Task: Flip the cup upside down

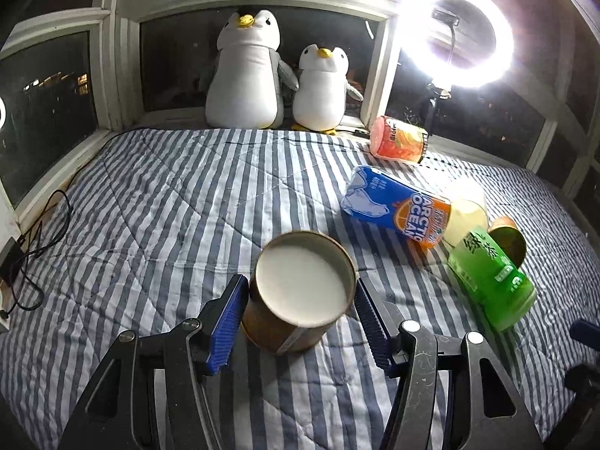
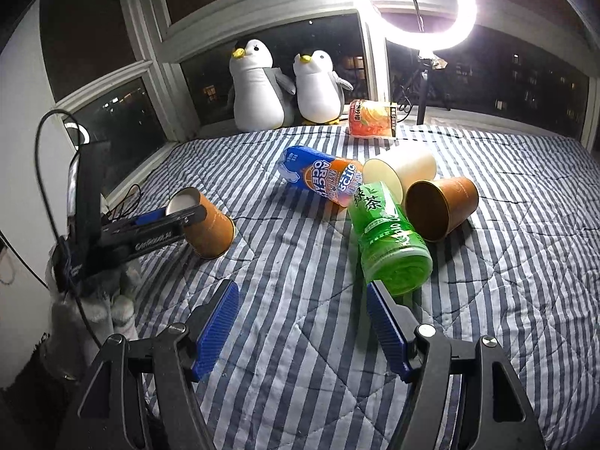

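A brown paper cup (image 1: 300,300) stands tilted on the striped quilt with its white base facing up. It sits between the blue pads of my left gripper (image 1: 300,311). The jaws are spread to either side of it with a gap on the right. From the right wrist view the same cup (image 2: 210,225) leans with its wide mouth down on the quilt, and the left gripper (image 2: 180,217) is around its upper end. My right gripper (image 2: 303,322) is open and empty above the quilt, just in front of a green bottle (image 2: 390,240).
A blue and orange Arctic Ocean can (image 2: 318,178), a cream cup (image 2: 401,168), a second brown cup (image 2: 442,206) and the green bottle lie in a cluster. An orange drink cup (image 2: 371,118) lies near the window. Two plush penguins (image 2: 262,86) and a ring light (image 2: 412,3) stand behind.
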